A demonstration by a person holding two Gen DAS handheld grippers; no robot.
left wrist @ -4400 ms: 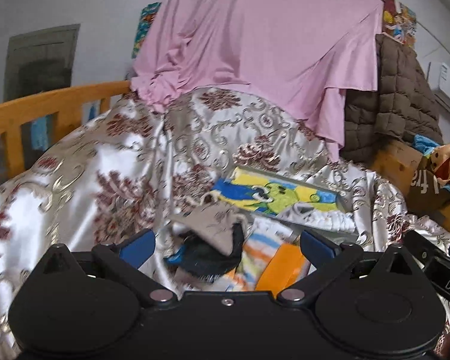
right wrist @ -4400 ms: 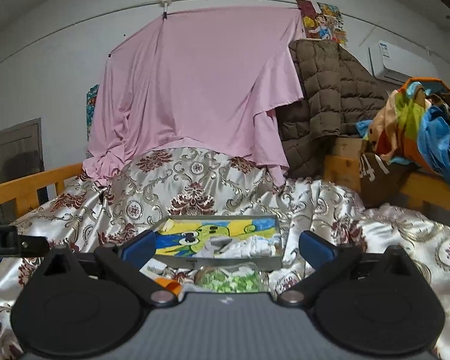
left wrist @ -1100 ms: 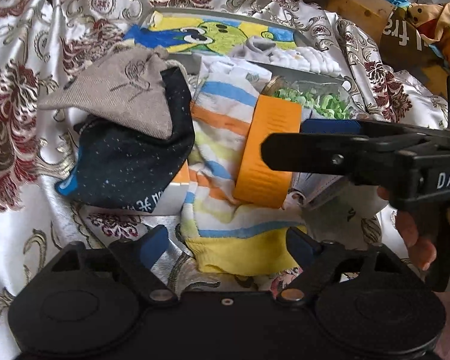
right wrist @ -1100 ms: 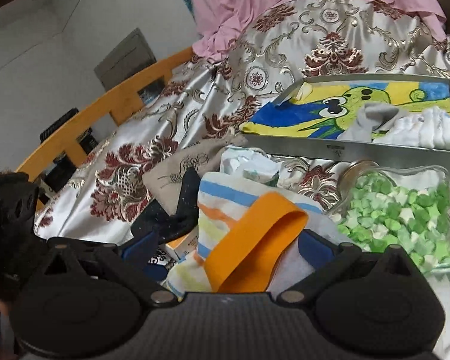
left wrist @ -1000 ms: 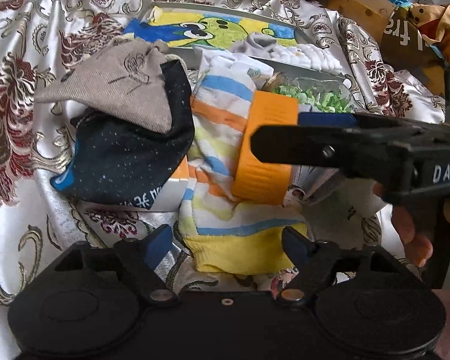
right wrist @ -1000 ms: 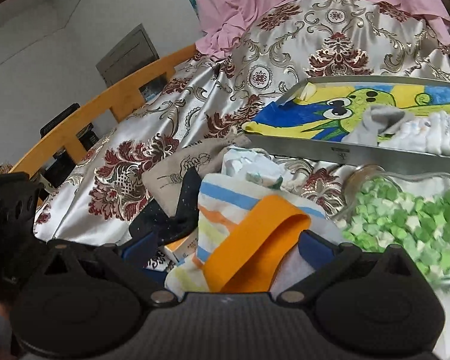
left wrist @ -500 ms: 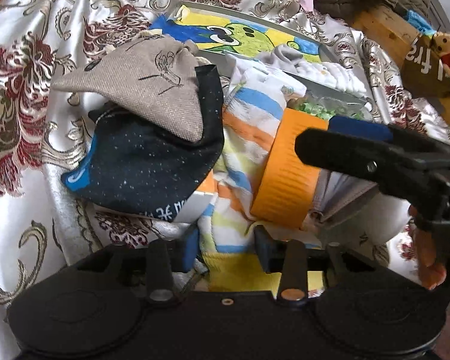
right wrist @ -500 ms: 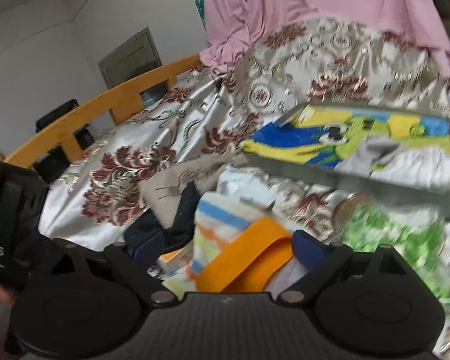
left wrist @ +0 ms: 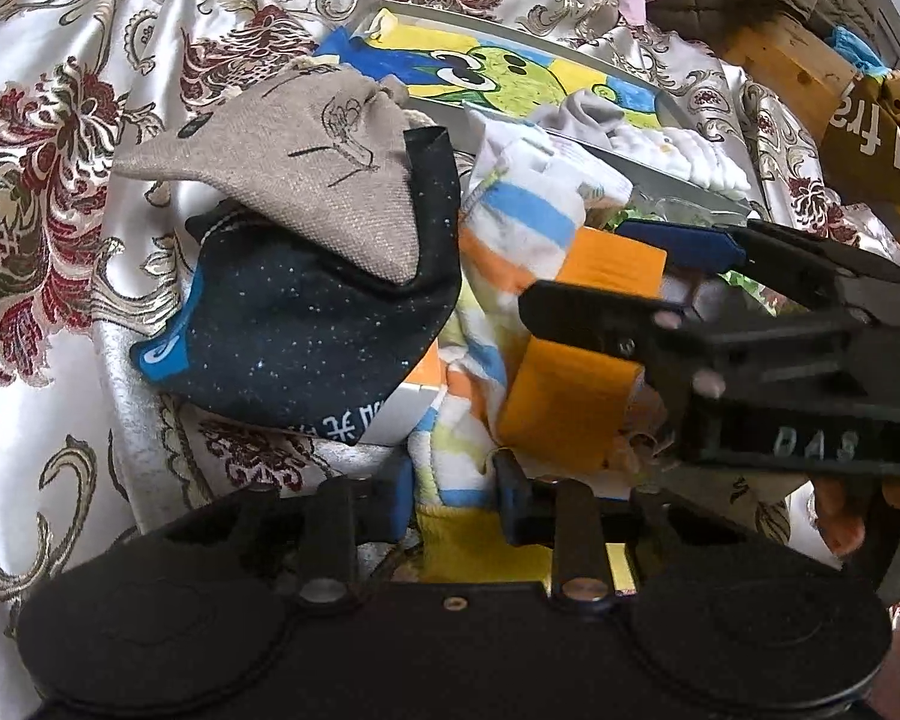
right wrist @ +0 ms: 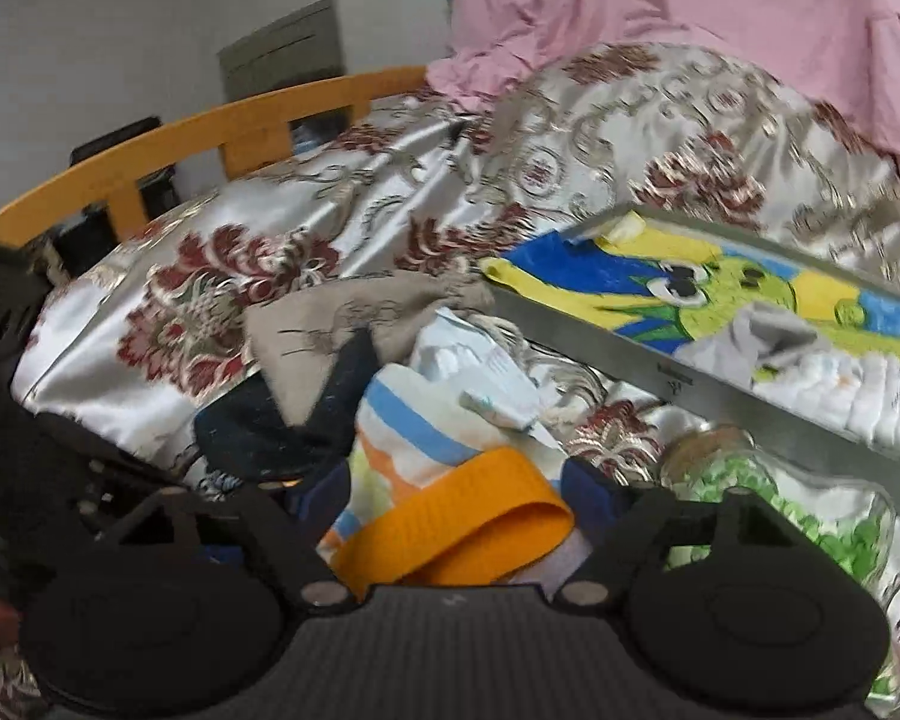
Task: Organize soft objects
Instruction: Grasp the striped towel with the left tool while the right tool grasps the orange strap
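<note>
A striped towel [left wrist: 510, 252] with a yellow hem lies on the patterned bedspread; it also shows in the right wrist view [right wrist: 408, 426]. My left gripper [left wrist: 453, 495] is shut on its near yellow edge. An orange band [left wrist: 576, 372] lies over the towel. My right gripper [right wrist: 456, 495] is open around that band [right wrist: 468, 516] and shows from the side in the left wrist view [left wrist: 648, 270]. A beige pouch [left wrist: 306, 174] rests on a dark speckled cloth [left wrist: 306, 336] to the left.
A metal tray [right wrist: 678, 381] with a cartoon drawing holds white and grey socks [left wrist: 678, 147]. A glass jar of green bits [right wrist: 810, 516] lies near the tray. A small white and orange box [left wrist: 408, 402] sits under the dark cloth. A wooden bed rail [right wrist: 222, 138] runs far left.
My left gripper moved forward and closed on the towel's yellow edge. My right gripper stayed around the orange band, and both views shifted slightly.
</note>
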